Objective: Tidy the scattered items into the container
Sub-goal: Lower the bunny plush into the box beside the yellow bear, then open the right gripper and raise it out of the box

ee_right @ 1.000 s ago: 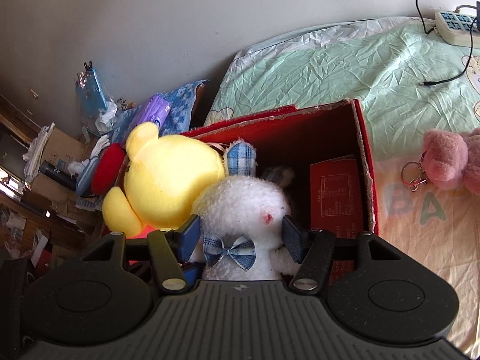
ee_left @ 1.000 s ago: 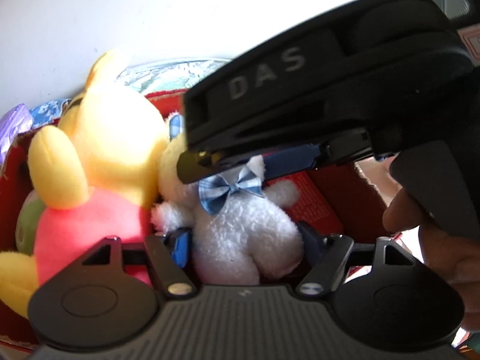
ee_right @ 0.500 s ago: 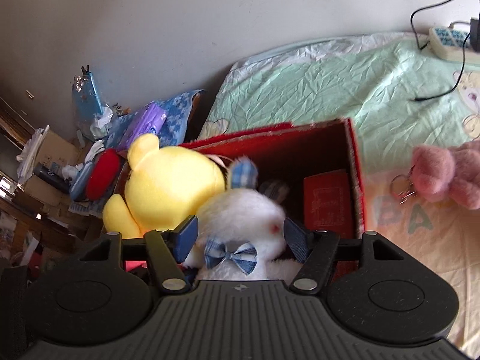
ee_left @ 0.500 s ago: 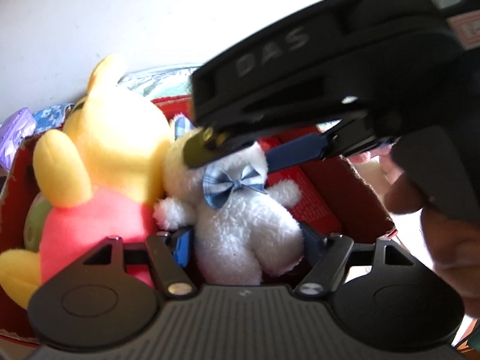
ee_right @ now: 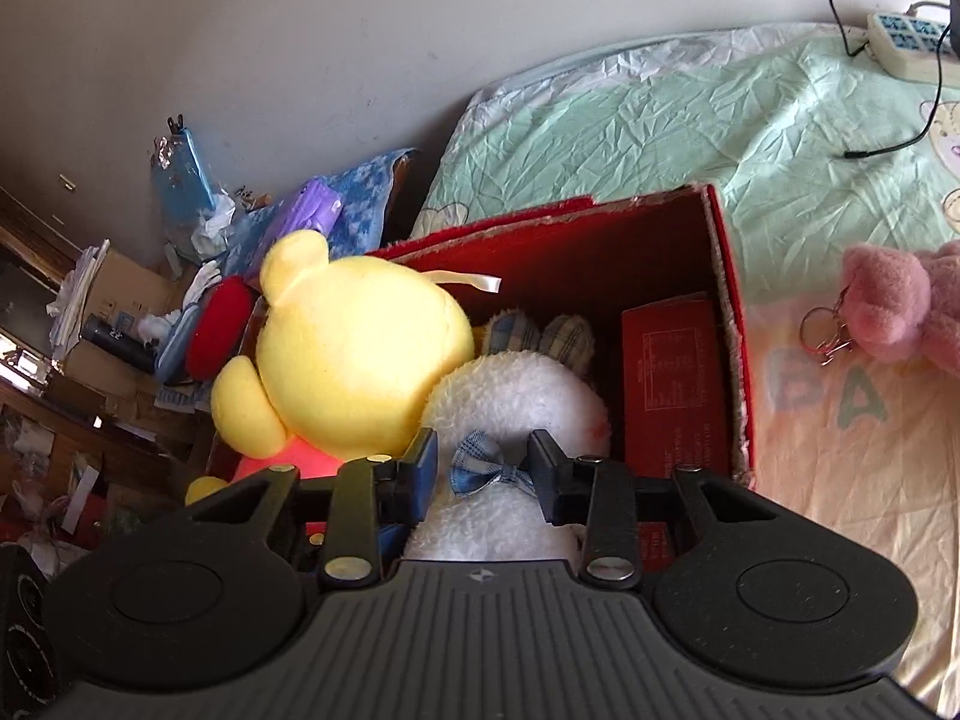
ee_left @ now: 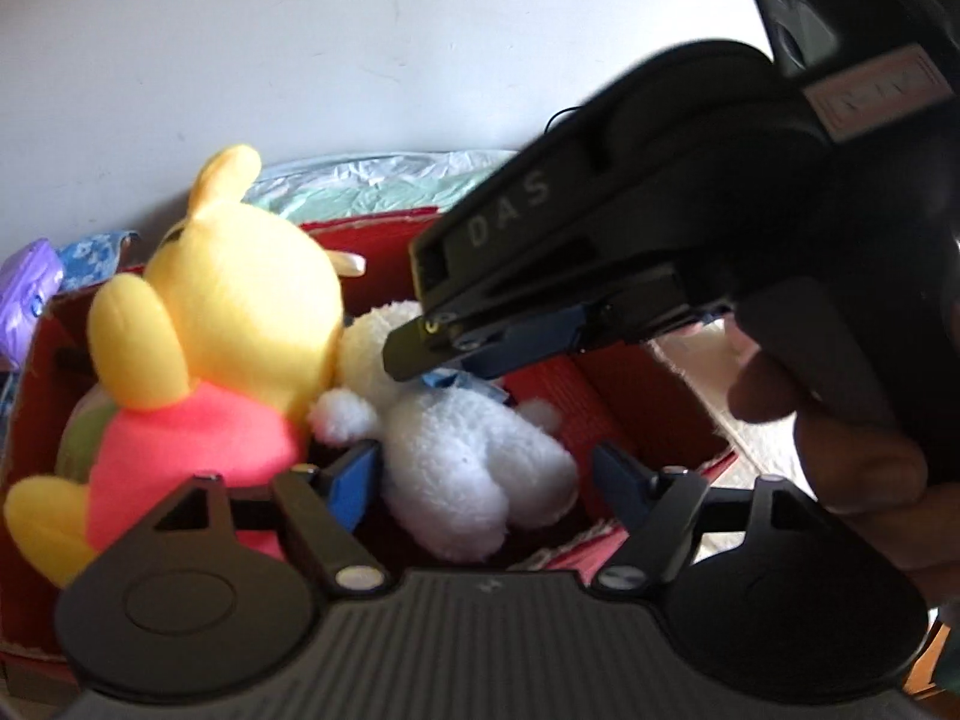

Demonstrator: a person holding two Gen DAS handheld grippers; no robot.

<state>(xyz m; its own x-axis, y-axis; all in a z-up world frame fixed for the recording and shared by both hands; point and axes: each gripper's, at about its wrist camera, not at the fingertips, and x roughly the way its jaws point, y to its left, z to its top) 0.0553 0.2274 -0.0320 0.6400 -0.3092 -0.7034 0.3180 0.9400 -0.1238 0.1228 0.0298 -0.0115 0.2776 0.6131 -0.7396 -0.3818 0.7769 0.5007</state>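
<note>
Right wrist view: the bed [ee_right: 690, 120] with its green sheet takes up most of the background, and the red box [ee_right: 729, 312] sits on it. Inside, a yellow bear plush [ee_right: 354, 354] fills the left side and the white bunny plush [ee_right: 522, 396] lies right beside it, touching it. The right claw [ee_right: 483, 468] sits just over the bunny's neck, jaws narrowed around the blue plaid bow [ee_right: 486, 468], pads near the fur but I can't tell if they actually pinch it. A pink plush [ee_right: 900, 306] lies on the bed outside the box, well apart. From the left wrist, the left claw [ee_left: 486, 474] is spread wide, holding nothing, with the bunny's bottom between its tips.
</note>
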